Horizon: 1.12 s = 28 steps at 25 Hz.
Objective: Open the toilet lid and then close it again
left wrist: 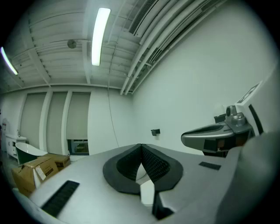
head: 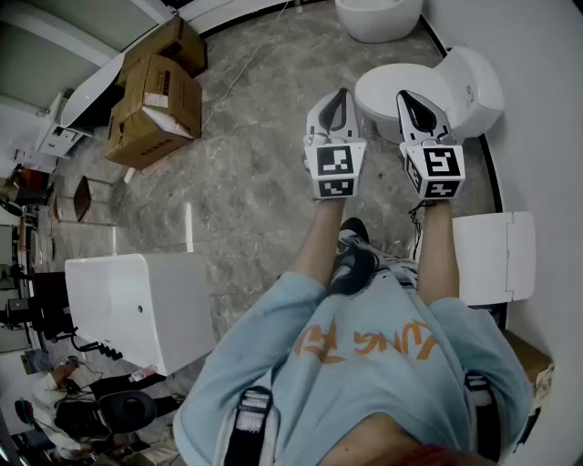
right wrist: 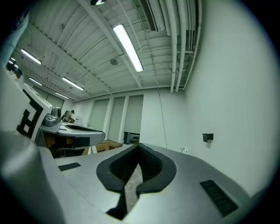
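Note:
A white toilet (head: 460,86) with its lid (head: 387,91) down stands by the right wall in the head view. My left gripper (head: 342,94) and right gripper (head: 407,96) are held level, side by side, above and in front of the lid, touching nothing. Both are shut with nothing between the jaws. In the left gripper view the left gripper (left wrist: 141,146) points at a bare white wall, with the right gripper's body (left wrist: 218,134) at the right. The right gripper (right wrist: 138,147) likewise faces the wall and ceiling in the right gripper view. The toilet is hidden in both gripper views.
Cardboard boxes (head: 155,96) lie at the left on the grey marbled floor (head: 246,173). A white bathtub (head: 378,18) stands at the far end. A white cabinet (head: 137,305) is at my left, a white box (head: 492,255) at my right by the wall.

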Tool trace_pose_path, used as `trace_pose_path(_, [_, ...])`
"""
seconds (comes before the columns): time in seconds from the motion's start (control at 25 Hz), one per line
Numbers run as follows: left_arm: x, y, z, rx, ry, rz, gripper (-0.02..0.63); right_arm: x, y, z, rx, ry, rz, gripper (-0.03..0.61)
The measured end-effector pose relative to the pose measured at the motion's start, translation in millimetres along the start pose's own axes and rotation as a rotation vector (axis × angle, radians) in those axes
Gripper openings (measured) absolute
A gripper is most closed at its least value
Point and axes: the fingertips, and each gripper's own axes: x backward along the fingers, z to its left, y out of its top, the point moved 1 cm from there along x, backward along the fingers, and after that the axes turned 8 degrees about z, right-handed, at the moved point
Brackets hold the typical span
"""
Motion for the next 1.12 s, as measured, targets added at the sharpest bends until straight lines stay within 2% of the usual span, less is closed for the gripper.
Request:
trace_pose_path(0.16, [-19, -4, 11, -0.036, -0.024, 0.024, 0.026, -18, -6, -4, -0.084, -0.017, -0.024, 0.012])
trace_pose_path(0.28, [-48, -2, 36, -0.035, -0.015, 0.020, 0.026, -48, -7, -16, -0.072, -0.046, -0.018, 0.012])
trace_pose_path(0.44, [-109, -10, 66, -0.009, -0.022, 0.012, 0.026, -95, -13, -57, -0.072, -0.118, -0.018, 0.012])
trace_pose_path(0.68, [-260, -44, 114, 0.029, -0.102, 0.031, 0.026, -212, -57, -123, -0.118, -0.253, 0.018, 0.012])
trace_pose_path(0.92, [-436, -32, 192, 0.031, -0.205, 0.061, 0.026, -375, -41, -178, -0.085, -0.341, 0.084, 0.012])
trace_pose_path(1.04, [-510, -24, 202, -0.002, -0.267, 0.073, 0.026, -432, -37, -224, -0.087, -0.408, 0.124, 0.012])
trace_pose_path(1.12, [-545, -39, 198, -0.012, -0.318, 0.105, 0.026, -451, -51, -245, -0.099, -0.458, 0.169, 0.012])
